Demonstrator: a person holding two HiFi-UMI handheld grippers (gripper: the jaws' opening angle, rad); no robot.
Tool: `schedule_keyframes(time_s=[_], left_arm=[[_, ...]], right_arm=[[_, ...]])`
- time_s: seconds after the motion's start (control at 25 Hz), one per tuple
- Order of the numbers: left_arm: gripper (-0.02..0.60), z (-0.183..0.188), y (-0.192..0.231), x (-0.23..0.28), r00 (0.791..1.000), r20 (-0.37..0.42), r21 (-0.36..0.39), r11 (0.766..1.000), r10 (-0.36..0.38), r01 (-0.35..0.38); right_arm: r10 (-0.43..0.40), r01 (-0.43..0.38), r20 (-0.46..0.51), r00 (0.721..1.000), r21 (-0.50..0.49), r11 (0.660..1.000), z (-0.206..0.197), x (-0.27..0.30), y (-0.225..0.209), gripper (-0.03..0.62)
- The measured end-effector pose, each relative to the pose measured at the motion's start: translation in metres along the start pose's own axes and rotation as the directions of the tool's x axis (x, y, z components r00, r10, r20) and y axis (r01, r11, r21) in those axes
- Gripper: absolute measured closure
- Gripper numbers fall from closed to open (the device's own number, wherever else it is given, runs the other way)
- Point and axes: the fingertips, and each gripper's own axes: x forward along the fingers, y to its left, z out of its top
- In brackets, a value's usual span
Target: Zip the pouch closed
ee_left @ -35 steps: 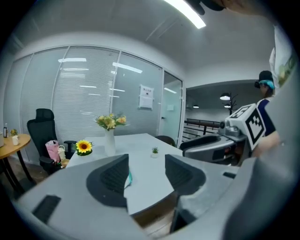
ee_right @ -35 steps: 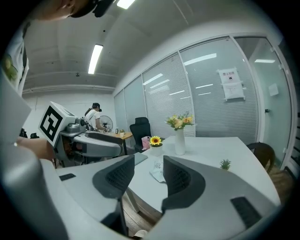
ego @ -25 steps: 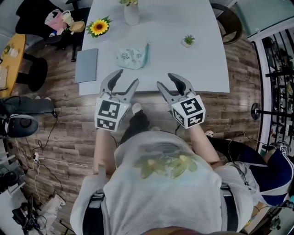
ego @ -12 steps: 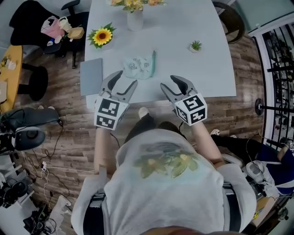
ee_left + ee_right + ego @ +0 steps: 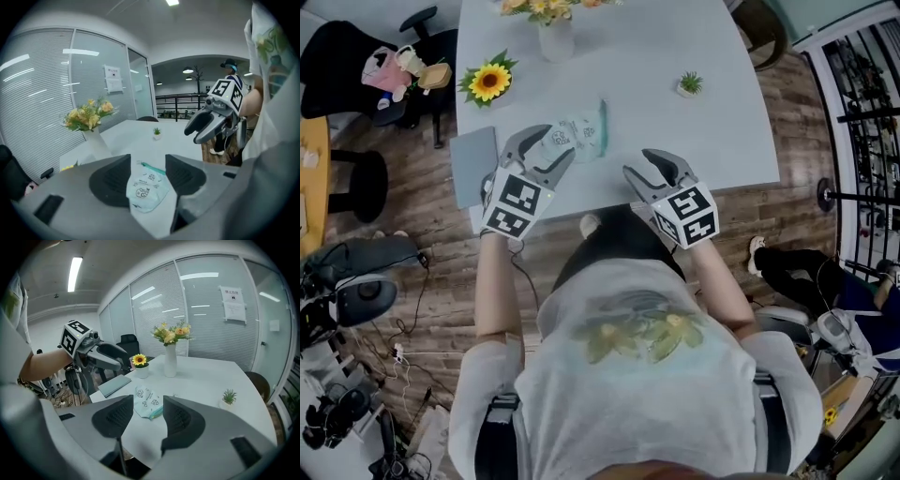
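One mint pouch (image 5: 578,138) is lying by the table's (image 5: 694,141) near edge. Both tongs, left gripper (image 5: 548,143) just over its left side and right gripper (image 5: 639,165) further right, are gaping wide, holding nothing. One vase (image 5: 547,37), one sunflower (image 5: 487,82) and one notebook (image 5: 473,165) are sitting around.

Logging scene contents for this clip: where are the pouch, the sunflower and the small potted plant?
pouch (image 5: 581,139), head view, middle of its printed face.
sunflower (image 5: 489,82), head view, its brown centre.
small potted plant (image 5: 690,83), head view, its green leaves.
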Motion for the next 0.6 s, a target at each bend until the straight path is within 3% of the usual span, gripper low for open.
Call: schedule_keyframes(time_s=[0.32, 0.6], left_arm=[[0.353, 0.009, 0.011, 0.034, 0.995, -0.037, 0.086, 0.991, -0.095, 0.098], [0.353, 0.004, 0.035, 0.07, 0.979, -0.145, 0.147, 0.975, -0.143, 0.164]], right_arm=[[0.003, -0.003, -0.005, 1.0, -0.006, 1.0, 0.003, 0.02, -0.022, 0.395], [0.024, -0.024, -0.013, 1.0, -0.005, 1.0, 0.015, 0.044, -0.052, 0.395]])
